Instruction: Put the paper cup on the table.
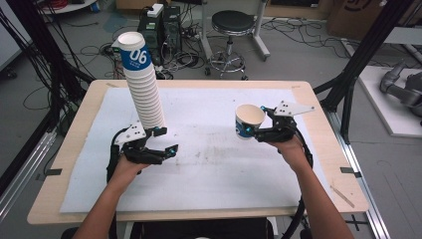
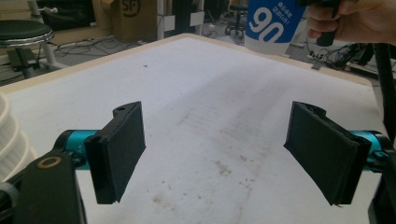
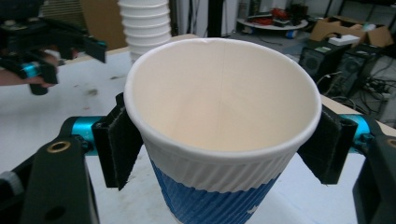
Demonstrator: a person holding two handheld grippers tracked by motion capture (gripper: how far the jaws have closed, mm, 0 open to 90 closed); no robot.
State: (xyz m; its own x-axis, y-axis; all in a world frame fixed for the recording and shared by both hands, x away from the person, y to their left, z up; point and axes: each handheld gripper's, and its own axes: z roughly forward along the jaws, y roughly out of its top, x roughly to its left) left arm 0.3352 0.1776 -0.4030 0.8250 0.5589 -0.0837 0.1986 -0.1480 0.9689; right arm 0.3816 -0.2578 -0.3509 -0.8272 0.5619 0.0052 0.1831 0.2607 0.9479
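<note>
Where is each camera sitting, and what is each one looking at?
High view: above the person's side, looking down on the table; both forearms, left gripper, right gripper.
Left gripper view: on the left gripper, open jaws over the table.
Right gripper view: on the right gripper, clamping the single cup.
All three share the single cup and the cup stack.

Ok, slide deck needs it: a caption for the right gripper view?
Right gripper clamps a single paper cup by its sides, stack of cups behind.
</note>
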